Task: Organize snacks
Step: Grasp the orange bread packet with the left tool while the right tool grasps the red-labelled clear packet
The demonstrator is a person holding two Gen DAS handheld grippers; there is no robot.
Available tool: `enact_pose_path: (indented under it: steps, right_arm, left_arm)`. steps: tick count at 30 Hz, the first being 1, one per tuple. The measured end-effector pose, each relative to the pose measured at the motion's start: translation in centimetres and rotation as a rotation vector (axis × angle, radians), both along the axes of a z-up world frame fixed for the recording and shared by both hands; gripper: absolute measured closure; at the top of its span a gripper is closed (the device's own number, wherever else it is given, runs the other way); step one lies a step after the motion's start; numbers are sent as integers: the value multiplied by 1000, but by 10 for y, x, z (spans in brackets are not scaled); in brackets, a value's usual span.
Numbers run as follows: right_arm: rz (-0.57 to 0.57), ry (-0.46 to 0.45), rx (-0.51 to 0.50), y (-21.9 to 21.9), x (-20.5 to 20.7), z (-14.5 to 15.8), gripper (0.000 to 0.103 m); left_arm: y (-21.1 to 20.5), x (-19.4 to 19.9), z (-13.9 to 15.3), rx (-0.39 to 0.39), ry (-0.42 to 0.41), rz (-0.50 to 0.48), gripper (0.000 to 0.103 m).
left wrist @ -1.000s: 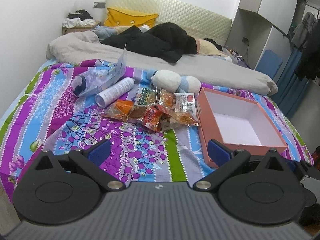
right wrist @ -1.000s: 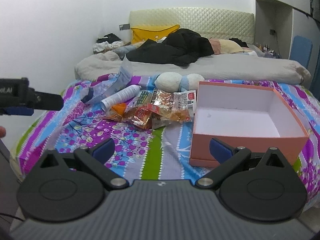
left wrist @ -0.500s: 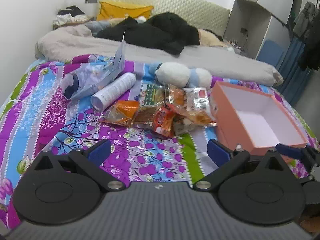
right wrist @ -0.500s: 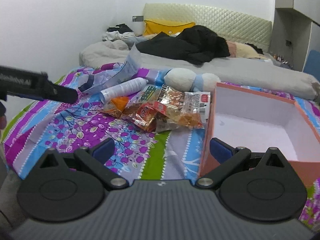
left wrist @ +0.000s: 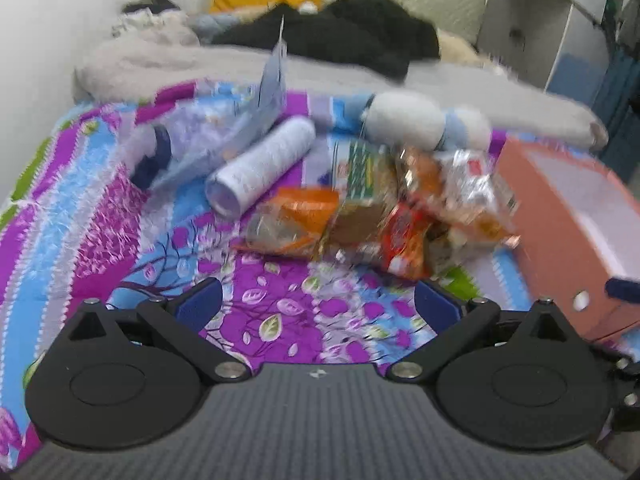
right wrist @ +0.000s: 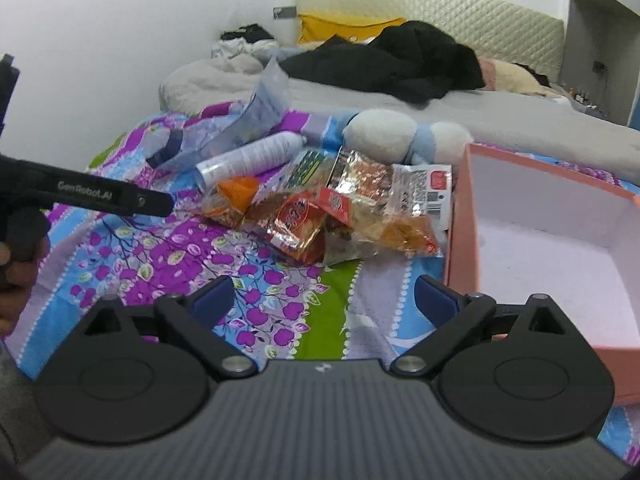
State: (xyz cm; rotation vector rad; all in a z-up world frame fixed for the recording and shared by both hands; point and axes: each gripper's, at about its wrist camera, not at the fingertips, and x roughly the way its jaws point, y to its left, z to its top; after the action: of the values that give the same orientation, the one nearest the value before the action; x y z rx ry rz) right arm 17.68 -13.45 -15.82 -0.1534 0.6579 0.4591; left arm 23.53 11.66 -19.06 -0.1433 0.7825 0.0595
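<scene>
A heap of snack packets (left wrist: pixel 372 216) (right wrist: pixel 332 216) lies on the flowered bedspread, orange, red, green and clear wrappers overlapping. Right of it stands an open pink box (left wrist: pixel 568 236) (right wrist: pixel 552 240), white inside and empty. My left gripper (left wrist: pixel 318 304) is open just short of the heap, nothing between its blue pads. My right gripper (right wrist: pixel 322 300) is open too, low over the spread between heap and box. In the right wrist view the left gripper's black finger (right wrist: pixel 92 196) reaches in from the left, near the orange packet (right wrist: pixel 234 196).
A white spray can (left wrist: pixel 260 166) (right wrist: pixel 248 158), a clear plastic bag (left wrist: pixel 224 128) and a white and blue plush toy (left wrist: pixel 424 124) (right wrist: pixel 404 138) lie behind the heap. Grey duvet (right wrist: pixel 480 116) and dark clothes (right wrist: pixel 392 64) fill the bed's far end. A hand (right wrist: pixel 12 272) shows at the left edge.
Both grippers have moved forward towards the snack heap, which now looks larger. The left wrist view is blurred from motion. Both stay open.
</scene>
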Motion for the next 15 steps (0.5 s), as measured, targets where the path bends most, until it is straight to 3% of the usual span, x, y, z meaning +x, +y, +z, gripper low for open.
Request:
enact_pose_path:
  steps: [12,15]
  right_arm:
    - [15,10,-85,34,57,-33,37]
    - [25,-10,-108,45,72,-40,37]
  left_arm:
    - [13,62,-54,133,60,-87,1]
    - [18,80,-64,152,67,-110,1]
